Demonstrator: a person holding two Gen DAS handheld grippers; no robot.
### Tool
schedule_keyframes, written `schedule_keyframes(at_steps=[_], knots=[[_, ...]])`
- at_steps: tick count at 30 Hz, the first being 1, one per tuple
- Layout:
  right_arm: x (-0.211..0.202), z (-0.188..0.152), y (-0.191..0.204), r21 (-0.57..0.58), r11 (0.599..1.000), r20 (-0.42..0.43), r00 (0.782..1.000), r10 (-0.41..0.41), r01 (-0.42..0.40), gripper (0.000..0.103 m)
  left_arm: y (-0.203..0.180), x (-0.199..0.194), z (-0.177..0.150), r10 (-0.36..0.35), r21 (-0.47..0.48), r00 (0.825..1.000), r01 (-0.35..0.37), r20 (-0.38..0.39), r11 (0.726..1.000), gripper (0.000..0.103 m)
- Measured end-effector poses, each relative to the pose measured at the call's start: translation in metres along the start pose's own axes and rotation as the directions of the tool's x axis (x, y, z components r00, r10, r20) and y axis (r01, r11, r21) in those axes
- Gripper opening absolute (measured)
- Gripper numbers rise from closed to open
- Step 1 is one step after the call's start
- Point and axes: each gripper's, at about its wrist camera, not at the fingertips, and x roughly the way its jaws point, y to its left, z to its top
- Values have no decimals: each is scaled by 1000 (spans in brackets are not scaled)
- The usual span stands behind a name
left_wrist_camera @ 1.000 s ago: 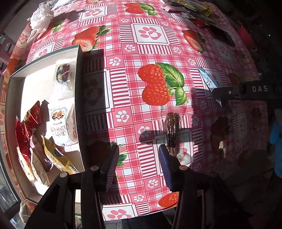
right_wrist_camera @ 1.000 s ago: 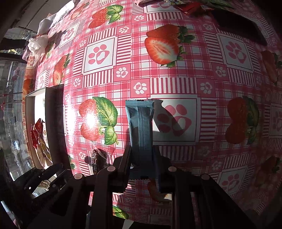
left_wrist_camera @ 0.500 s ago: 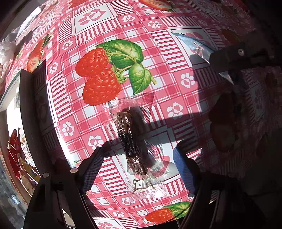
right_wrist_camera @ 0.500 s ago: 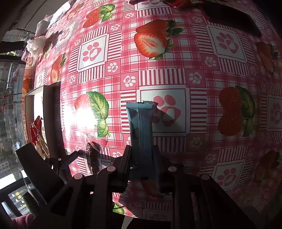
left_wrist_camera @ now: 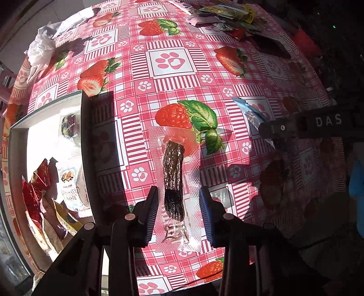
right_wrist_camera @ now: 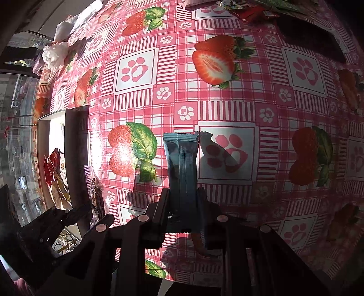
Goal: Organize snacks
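Observation:
A dark dried snack in a clear packet hangs between the blue pads of my left gripper. The jaws are closing on the packet's edges, and it is lifted off the strawberry tablecloth. The same packet and the left gripper show at the lower left of the right wrist view. My right gripper is shut on a dark teal bar packet, held above the cloth; that gripper also reaches in from the right of the left wrist view. A white box with several snack packs stands at the left.
A heap of loose snack packs and a dark flat object lie at the far edge. Crumpled white paper sits at the far left corner. The table's near edge runs just below both grippers.
The left gripper came down with wide jaws around the clear packet, then narrowed onto it and rose with it. The right gripper kept still with the teal bar.

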Motion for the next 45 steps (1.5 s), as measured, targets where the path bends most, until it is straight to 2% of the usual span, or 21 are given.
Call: schedule_keyframes(at_steps=[5, 12, 21, 30, 35, 36, 37, 39, 43, 44, 45], knots=[[-3, 7, 25, -35, 999, 12, 1000, 4, -3, 24, 38, -34, -4, 19, -84, 997, -12, 73, 996, 39], [-6, 18, 82, -128, 991, 24, 999, 33, -29, 24, 82, -47, -20, 71, -208, 990, -44, 122, 977, 39], [3, 24, 174, -276, 958, 2, 997, 80, -76, 24, 141, -49, -51, 127, -334, 987, -87, 100, 939, 39], [29, 22, 244, -363, 924, -63, 993, 103, -119, 24, 177, -38, -72, 136, -401, 989, -103, 55, 910, 40], [47, 17, 270, -405, 908, -102, 992, 74, -110, 25, 187, -34, -78, 132, -427, 990, -104, 38, 898, 46], [49, 15, 272, -412, 906, -106, 992, 62, -100, 25, 189, -35, -79, 134, -428, 990, -103, 42, 898, 52], [52, 14, 275, -415, 905, -111, 992, 54, -96, 25, 190, -36, -79, 139, -429, 989, -106, 45, 897, 66], [56, 13, 280, -418, 904, -123, 992, 39, -88, 25, 191, -39, -79, 153, -432, 987, -117, 50, 894, 81], [62, 12, 283, -427, 903, -129, 992, 2, -57, 25, 197, -35, -77, 151, -442, 988, -129, 16, 888, 83], [63, 12, 285, -426, 903, -132, 991, -5, -52, 27, 198, -32, -77, 155, -445, 988, -140, -2, 885, 83], [64, 12, 285, -426, 904, -132, 991, -12, -46, 48, 199, -31, -77, 168, -446, 986, -157, -15, 881, 83]])
